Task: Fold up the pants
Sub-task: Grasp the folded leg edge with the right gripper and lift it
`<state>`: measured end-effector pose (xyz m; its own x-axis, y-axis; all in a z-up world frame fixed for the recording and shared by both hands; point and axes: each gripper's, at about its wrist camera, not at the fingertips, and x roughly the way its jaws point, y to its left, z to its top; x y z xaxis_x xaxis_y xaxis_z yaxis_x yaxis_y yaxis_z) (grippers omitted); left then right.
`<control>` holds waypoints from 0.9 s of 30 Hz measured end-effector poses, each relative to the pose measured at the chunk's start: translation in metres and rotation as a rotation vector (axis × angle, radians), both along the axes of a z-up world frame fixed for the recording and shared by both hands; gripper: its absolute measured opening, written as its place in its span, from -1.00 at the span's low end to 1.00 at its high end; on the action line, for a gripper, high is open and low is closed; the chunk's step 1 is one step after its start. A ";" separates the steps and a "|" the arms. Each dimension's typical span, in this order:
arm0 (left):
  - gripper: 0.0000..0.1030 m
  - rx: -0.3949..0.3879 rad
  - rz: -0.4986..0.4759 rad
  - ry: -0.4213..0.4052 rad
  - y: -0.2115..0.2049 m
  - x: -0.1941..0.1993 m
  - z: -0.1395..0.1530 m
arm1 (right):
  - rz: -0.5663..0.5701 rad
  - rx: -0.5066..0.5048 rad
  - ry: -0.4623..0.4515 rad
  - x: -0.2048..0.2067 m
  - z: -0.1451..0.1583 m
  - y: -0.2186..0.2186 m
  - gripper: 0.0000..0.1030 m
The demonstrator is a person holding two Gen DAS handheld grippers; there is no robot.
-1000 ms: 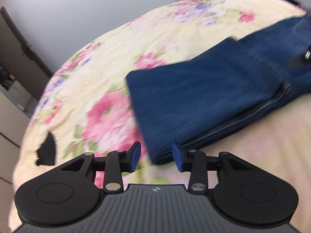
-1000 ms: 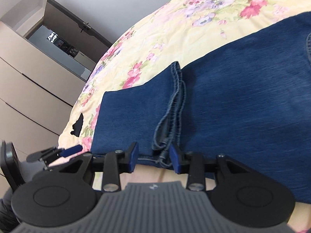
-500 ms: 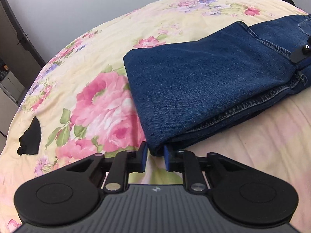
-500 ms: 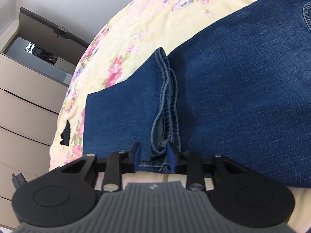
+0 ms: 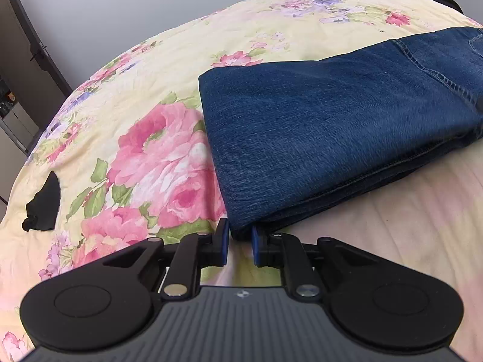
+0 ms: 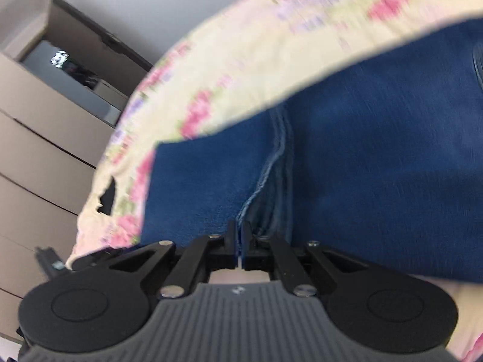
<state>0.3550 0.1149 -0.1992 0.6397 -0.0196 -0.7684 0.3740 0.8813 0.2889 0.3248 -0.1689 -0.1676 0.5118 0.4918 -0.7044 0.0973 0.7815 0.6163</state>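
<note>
L gripper (image 5: 240,238): jaws narrow, just been closing, blue pads either side of the near folded corner of the pants (image 5: 332,138) and pinching it. Corner sits right at the pad tips, folded denim layers between them. R gripper (image 6: 239,235): jaws have just been closing, now closed all the way down on the pants' hem edge; thin strip of denim betw. the pads, hardly any gap. R wrist view is blurred, so the exact seam can't be made out.

Pants: dark blue jeans, folded over, several layers stacked, lying flat on the bedspread (image 5: 157,69) toward its near edge. In L view the fold edge runs from the gripped corner away toward the far side; a stitched hem shows at the right. In R view the leg hems (image 6: 277,163) lie across the wider part of the jeans, running straight up from the gripper.

Bedspread: pale yellow w/ big pink roses, smaller purple flowers farther off. Small black item (image 5: 43,208) lies near its left edge, well apart from the pants. Beyond the bed: grey wall, beige drawer fronts (image 6: 33,157) on the left.
</note>
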 end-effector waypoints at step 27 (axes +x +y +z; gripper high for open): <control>-0.40 -0.279 0.121 0.025 0.022 0.043 0.050 | 0.030 0.308 0.080 0.092 -0.095 -0.046 -0.40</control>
<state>0.3984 0.1369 -0.1493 0.6312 -0.1571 -0.7596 0.2655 0.9639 0.0212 0.4163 -0.2154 -0.2631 0.4424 0.7025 -0.5575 0.1346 0.5626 0.8157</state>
